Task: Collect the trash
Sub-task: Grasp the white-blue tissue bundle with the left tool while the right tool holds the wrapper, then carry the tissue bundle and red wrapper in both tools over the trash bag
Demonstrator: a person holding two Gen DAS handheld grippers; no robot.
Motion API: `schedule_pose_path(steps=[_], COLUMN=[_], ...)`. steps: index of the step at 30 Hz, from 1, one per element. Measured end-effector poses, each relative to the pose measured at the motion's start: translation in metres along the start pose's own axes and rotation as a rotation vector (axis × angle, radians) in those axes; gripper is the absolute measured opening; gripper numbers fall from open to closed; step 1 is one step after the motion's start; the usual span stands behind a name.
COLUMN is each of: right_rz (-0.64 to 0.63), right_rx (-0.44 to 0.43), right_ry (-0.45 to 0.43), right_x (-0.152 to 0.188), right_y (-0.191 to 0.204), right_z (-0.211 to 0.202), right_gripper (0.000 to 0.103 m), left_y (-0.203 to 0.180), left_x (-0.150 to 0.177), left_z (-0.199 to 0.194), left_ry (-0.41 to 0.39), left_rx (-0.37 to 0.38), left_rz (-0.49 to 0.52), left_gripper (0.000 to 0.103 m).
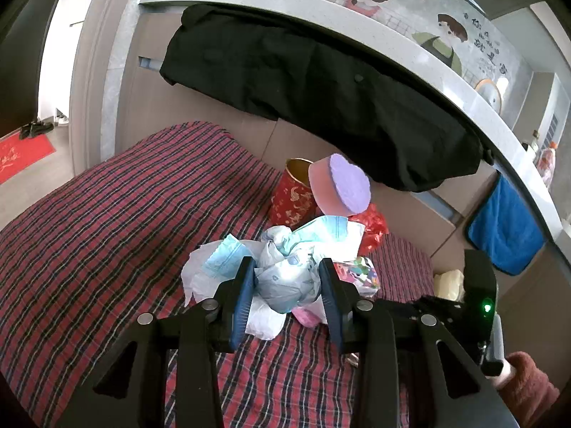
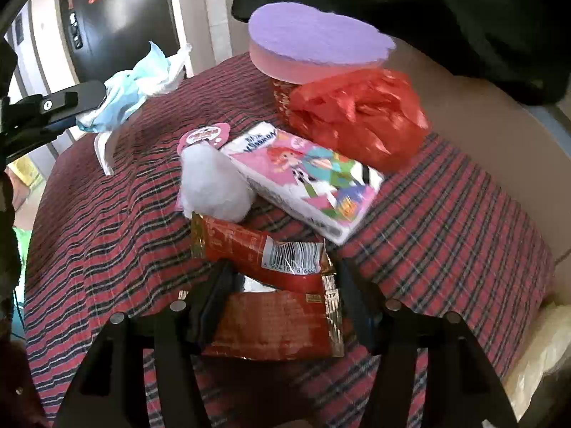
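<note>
1. The red plaid cloth (image 1: 107, 221) covered the whole surface, and both my wrist views looked across it; only the left one also took in the black garment (image 1: 303, 82) draped over the grey ledge behind and a blue towel (image 1: 506, 228) hanging at the far right.
2. My left gripper (image 1: 287, 281) was clamped on a crumpled wad of white and pale-blue plastic bags (image 1: 285, 271), its blue pads pressed into both sides. That wad blocked most of the litter behind it in the left view.
3. The right view alone showed that litter plainly: a cartoon-printed tissue pack (image 2: 314, 182), a white cotton puff (image 2: 214, 189) leaning on it, and a crumpled red plastic bag (image 2: 360, 114) beside it.
4. A pink-and-purple sponge (image 2: 314, 46) rested on a red tube (image 1: 294, 196), both against the back panel.
5. My right gripper (image 2: 282, 285) stood wide apart, its fingers on either side of a red snack wrapper (image 2: 271, 306) lying flat on the cloth, pads not pressing it.
</note>
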State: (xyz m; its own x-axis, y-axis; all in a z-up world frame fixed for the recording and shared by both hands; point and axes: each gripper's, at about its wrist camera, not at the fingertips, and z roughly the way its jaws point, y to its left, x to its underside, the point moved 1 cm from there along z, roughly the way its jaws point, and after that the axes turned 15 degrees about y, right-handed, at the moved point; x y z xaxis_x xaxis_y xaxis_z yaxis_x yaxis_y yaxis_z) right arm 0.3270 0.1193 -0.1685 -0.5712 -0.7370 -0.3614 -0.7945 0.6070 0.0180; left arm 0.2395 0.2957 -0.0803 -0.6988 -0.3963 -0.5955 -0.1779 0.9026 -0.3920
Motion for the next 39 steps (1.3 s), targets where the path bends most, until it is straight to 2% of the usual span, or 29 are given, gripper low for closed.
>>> schedule_pose_path(steps=[2,3,4,6,8,10,19,22,31,39], right_rz=[-0.023,-0.027,-0.025,-0.02,-0.028,-0.034,0.07,0.124,0.261,0.38], right_rx=[0.0,0.0,0.002,0.02,0.028,0.056,0.072,0.08,0.16,0.259], right_ry=[-0.005,-0.009,-0.015,-0.031,-0.055,-0.088,-0.239,-0.289,-0.435,-0.515], right_x=[-0.012,-0.015,-0.016,-0.018,-0.01,-0.006,0.011,0.035,0.083,0.146], right_y=[0.001,0.003,0.006,0.01,0.016,0.018,-0.004,-0.021,-0.072,-0.118], right_z=[0.004,0.005,0.004,0.002,-0.007,-0.017,-0.078,-0.104,-0.178,-0.245], right_gripper=[0.057,0.051,0.036,0.029,0.012,0.012,0.012,0.012,0.012,0.013], left_y=[0.0,0.0,0.001,0.001,0.0,-0.002,-0.047,-0.071,-0.174,-0.267], left_x=[0.0,0.0,0.0,0.0,-0.001,-0.001,0.002,0.001,-0.002,0.014], left_z=[-0.001,-0.001,-0.001,-0.002,-0.003,-0.004,-0.008,-0.012,-0.022,-0.007], left_ry=[0.001,0.0,-0.001,-0.002,-0.004,-0.007,-0.02,-0.041,-0.148,-0.183], left_rx=[0.001,0.0,-0.001,-0.002,0.0,0.006,0.026,0.027,0.044,0.075], left_rz=[0.0,0.0,-0.001,-0.002,0.001,0.01,0.103,0.148,0.32,0.462], left_gripper=[0.037,0.037,0.037,0.037,0.037,0.037,0.037,0.037,0.037,0.037])
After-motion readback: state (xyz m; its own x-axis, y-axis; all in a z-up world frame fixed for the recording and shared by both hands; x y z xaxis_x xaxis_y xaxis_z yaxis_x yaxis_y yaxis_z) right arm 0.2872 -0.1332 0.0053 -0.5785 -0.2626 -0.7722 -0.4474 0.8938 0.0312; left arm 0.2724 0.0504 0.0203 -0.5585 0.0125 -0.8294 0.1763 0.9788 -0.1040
